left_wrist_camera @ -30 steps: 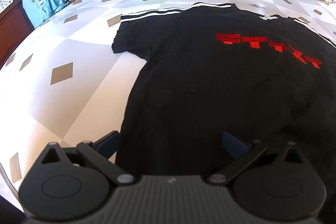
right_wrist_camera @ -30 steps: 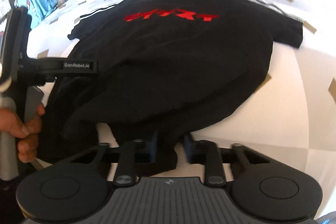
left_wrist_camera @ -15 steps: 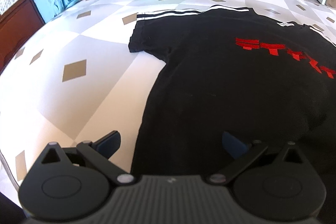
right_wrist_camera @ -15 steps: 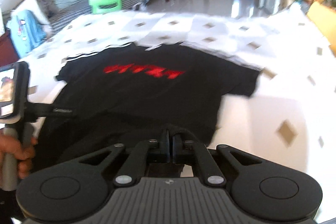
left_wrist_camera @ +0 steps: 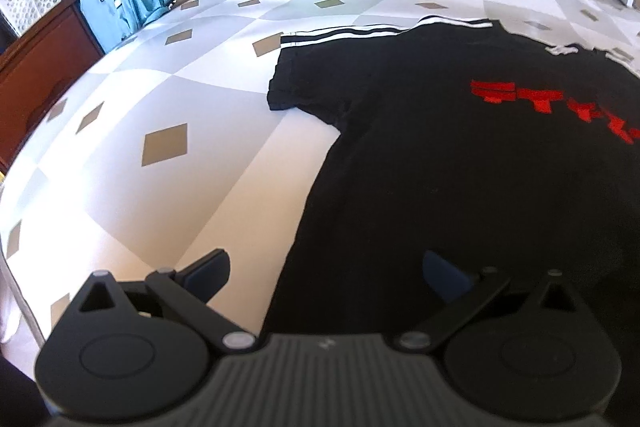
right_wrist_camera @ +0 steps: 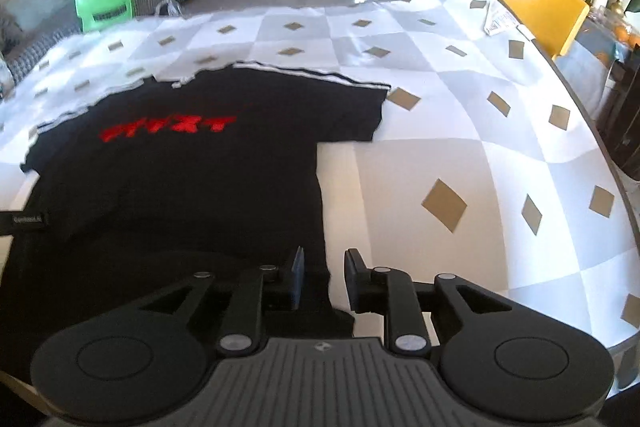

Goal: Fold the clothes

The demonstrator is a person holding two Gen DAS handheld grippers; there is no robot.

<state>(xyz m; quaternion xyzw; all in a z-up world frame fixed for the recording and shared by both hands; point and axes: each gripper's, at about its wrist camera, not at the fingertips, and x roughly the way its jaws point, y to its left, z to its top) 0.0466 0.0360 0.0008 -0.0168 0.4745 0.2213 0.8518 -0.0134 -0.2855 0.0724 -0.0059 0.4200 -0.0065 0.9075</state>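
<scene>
- Left wrist view: my left hand-held gripper (left_wrist_camera: 326,273) hangs with its jaws wide apart over the near left edge of the black T-shirt (left_wrist_camera: 460,167), one fingertip above the checked cloth (left_wrist_camera: 168,95) that covers the tabletop, the other above the fabric. Nothing is clamped. Compared with a second ago the shirt sits further right in this view and its left side runs straight and flat from the sleeve (left_wrist_camera: 312,83) down to the hem; the bunching near the bottom right is gone. The gripper points steeply down at the hem and has barely shifted.
- Right wrist view: my right hand-held gripper (right_wrist_camera: 324,277) was pinched tight on a fold of the hem half a second ago; now its jaws are opening, with a narrow gap between the pads. The shirt's right edge runs up through that gap, but the pads no longer press on it, so I judge the hem released.
- The black T-shirt (right_wrist_camera: 192,163) lies spread face up, red lettering (right_wrist_camera: 166,127) showing, right sleeve (right_wrist_camera: 352,107) flat on the cloth. The gripper has lifted and tilts down over the hem corner.
- To me the smoothing looks finished; the first fold comes next.
</scene>
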